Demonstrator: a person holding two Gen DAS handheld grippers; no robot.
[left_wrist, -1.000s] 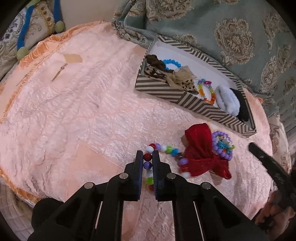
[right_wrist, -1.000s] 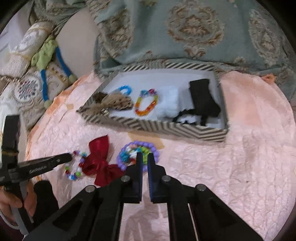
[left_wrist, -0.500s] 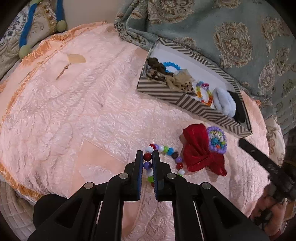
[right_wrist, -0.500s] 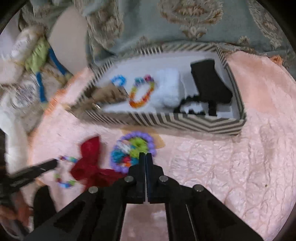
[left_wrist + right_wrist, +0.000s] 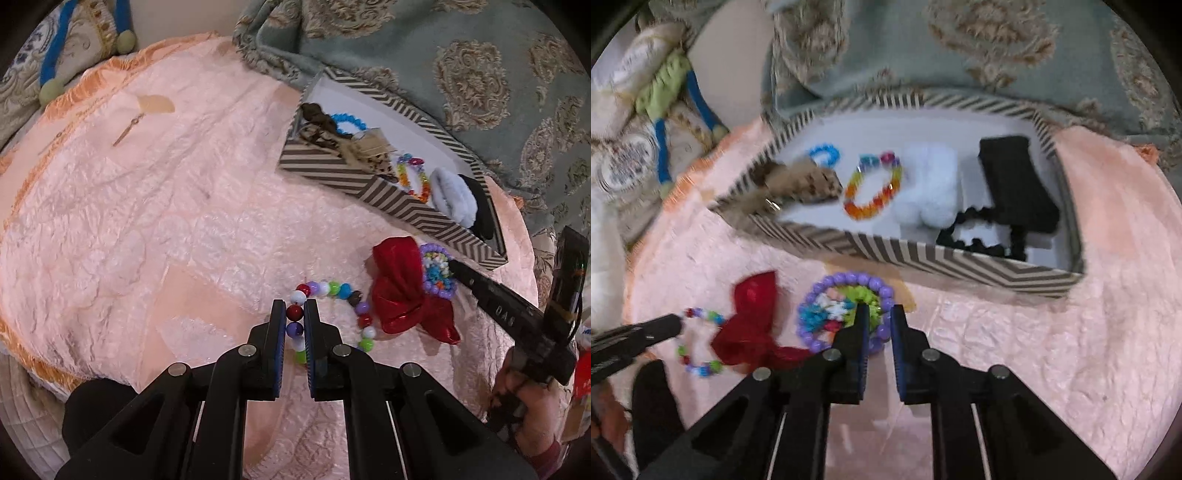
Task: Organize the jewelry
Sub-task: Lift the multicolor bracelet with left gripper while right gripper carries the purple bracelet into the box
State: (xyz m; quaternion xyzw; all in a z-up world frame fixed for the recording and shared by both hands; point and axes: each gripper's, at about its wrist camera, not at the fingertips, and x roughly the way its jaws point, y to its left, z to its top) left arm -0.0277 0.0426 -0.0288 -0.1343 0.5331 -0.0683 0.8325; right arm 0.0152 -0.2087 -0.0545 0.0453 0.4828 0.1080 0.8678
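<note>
In the lower centre of the left wrist view, the left gripper (image 5: pixel 295 325) has its jaws closed onto the near side of the multicoloured bead bracelet (image 5: pixel 334 317): a red and a purple bead sit pinched between the blue pads, and the remainder of the loop lies slack on the pink quilted cover (image 5: pixel 147 240), trailing right toward the red bow (image 5: pixel 404 291). Gripping the strand edge-on like this probably lets the whole loop lift free without snagging the bow it touches

In the right wrist view, the right gripper (image 5: pixel 878 319) stands with its jaws parted, straddling the near right arc of the purple bead bracelet (image 5: pixel 846 312), which lies at centre with a bundle of small coloured bands inside it. The fingers look placed to close on that rim; I judge they are not yet gripping it

The striped box (image 5: pixel 923 254), across the upper half of that view, already holds a rainbow bracelet (image 5: pixel 873 186), a blue bead bracelet (image 5: pixel 824 154), a white scrunchie (image 5: pixel 931 188) and black pieces, so both loose bracelets likely belong there
</note>
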